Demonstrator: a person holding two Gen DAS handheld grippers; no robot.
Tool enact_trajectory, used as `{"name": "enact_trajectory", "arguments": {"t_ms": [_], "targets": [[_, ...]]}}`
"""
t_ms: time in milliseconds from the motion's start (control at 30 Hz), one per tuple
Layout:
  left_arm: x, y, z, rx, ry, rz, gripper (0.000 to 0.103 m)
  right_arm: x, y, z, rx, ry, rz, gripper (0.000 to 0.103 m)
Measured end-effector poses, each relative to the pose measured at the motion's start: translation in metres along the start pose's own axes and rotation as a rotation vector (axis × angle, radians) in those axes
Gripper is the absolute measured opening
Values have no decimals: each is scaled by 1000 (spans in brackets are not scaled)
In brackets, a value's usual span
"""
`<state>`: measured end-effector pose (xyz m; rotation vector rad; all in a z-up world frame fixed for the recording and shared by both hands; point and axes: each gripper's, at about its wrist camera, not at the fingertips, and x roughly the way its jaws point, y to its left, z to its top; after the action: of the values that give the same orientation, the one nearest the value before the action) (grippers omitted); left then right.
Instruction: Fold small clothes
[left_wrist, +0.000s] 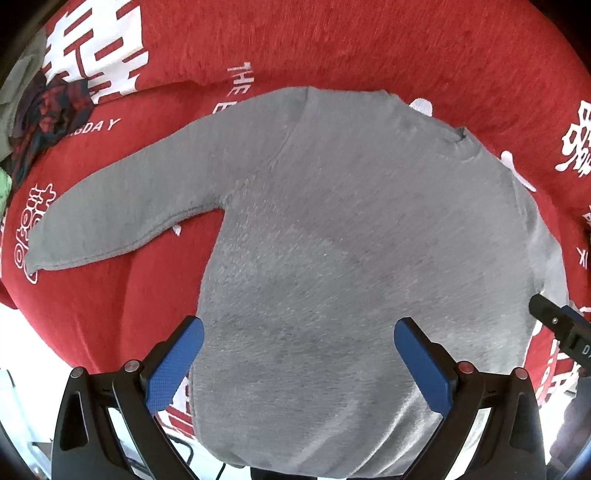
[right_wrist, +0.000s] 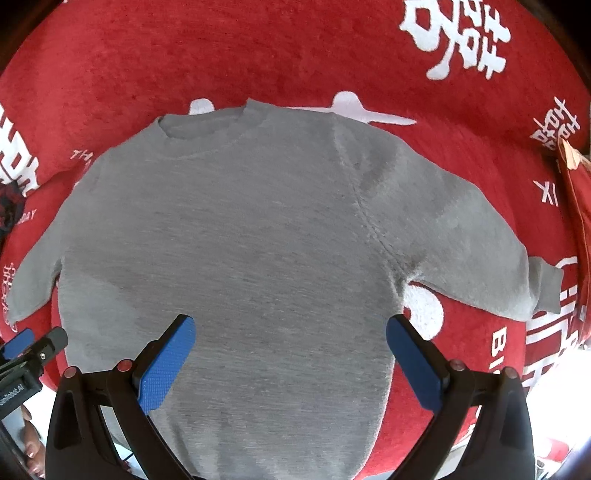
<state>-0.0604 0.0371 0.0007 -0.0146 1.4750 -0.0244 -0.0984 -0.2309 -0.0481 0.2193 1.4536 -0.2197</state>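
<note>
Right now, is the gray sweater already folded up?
No, the gray sweater lies spread flat on the red blanket with both sleeves stretched out to the sides.

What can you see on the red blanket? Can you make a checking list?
Surface: red blanket with white writing.
Job's things: grey sweater spread flat, both sleeves out, not yet folded.
Clutter: dark plaid cloth bunched at the far left.
Grippers: left gripper open above the hem; right gripper open above the hem; blue fingers apart, holding nothing.
Cables: a thin dark cable below the hem.
Surroundings: bright, blurred; cannot tell.
</note>
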Motion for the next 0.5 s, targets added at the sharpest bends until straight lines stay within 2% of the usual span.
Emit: {"name": "enact_trajectory", "arguments": {"t_ms": [500], "targets": [[13, -2, 8, 12, 31, 18, 103, 8, -1, 2, 11, -12, 8, 103]]}}
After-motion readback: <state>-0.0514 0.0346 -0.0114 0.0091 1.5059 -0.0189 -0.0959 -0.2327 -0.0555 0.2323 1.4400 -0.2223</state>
